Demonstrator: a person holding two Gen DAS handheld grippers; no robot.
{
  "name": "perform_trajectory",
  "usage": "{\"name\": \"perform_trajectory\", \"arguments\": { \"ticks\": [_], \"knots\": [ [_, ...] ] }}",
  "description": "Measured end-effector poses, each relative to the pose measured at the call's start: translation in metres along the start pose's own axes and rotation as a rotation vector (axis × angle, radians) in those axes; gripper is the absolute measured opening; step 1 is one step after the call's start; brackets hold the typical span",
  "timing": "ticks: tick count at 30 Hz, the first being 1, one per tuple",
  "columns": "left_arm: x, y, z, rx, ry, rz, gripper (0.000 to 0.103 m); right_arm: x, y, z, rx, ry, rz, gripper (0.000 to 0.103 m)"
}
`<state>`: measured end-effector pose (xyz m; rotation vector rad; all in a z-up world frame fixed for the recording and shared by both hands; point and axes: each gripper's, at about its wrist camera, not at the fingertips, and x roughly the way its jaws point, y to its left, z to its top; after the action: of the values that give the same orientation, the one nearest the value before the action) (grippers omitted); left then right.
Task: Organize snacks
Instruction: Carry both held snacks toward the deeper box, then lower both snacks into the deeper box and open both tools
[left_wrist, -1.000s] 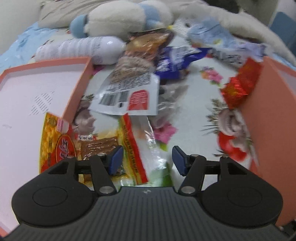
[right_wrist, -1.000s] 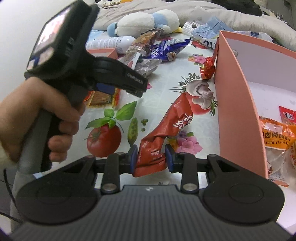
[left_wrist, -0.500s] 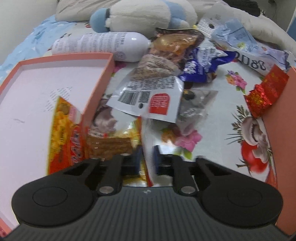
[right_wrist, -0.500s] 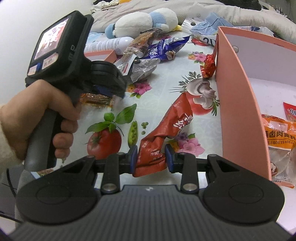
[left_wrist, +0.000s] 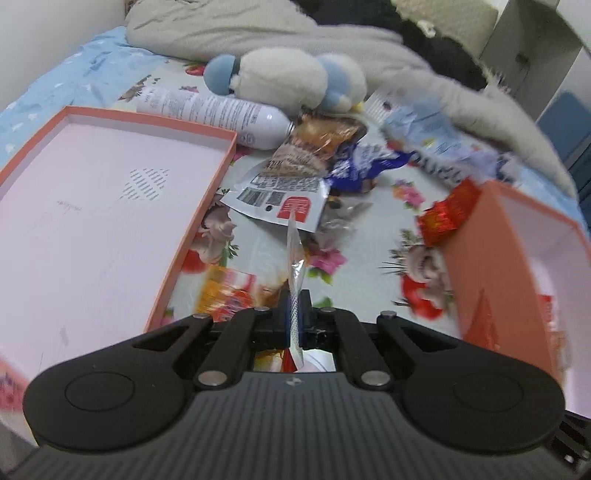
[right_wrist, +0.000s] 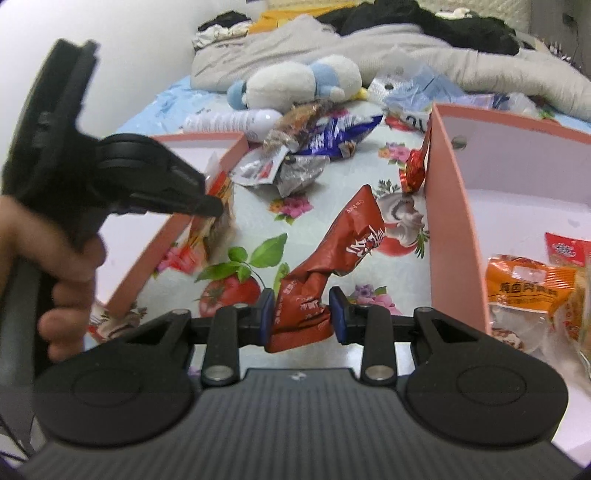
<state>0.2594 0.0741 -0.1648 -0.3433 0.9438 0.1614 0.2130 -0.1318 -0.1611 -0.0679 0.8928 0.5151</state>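
yellow packet (left_wrist: 294, 258) now lifted | left tongs (left_wrist: 294, 317) clamped | right tongs (right_wrist: 302, 314) gripping red packet (right_wrist: 332, 258)

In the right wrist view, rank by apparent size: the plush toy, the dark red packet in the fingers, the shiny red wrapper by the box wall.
1. Dark red packet, though nearness inflates it.
2. Plush toy, farther away.
3. Shiny red wrapper.

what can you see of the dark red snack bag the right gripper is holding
The dark red snack bag is a crinkled, glossy foil-looking pouch with white lettering. Its lower end is pinched between the blue pads of the right gripper, which is shut on it. The rest stretches forward and up to the right over the flowered tablecloth, toward the pink box, without reaching it.
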Motion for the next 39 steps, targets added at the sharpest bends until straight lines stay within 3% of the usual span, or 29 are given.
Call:
{"name": "perform_trajectory", "arguments": {
  "ticks": [10,19,32,39],
  "knots": [
    [-0.085,-0.011,-0.033,0.003,-0.083,-0.1,0.004,-0.052,0.006,-0.015,0.011,-0.072,-0.038,0.035],
    [-0.143,-0.032,-0.059,0.069,-0.098,-0.15,0.004,-0.106,0.007,-0.028,0.044,-0.146,-0.082,0.035],
    [-0.192,-0.085,-0.097,0.151,-0.109,-0.29,0.004,-0.172,-0.011,-0.055,0.1,-0.213,-0.155,0.035],
    [-0.198,-0.127,-0.093,0.194,-0.101,-0.381,0.004,-0.191,-0.038,-0.063,0.157,-0.223,-0.218,0.035]
  ]
}}
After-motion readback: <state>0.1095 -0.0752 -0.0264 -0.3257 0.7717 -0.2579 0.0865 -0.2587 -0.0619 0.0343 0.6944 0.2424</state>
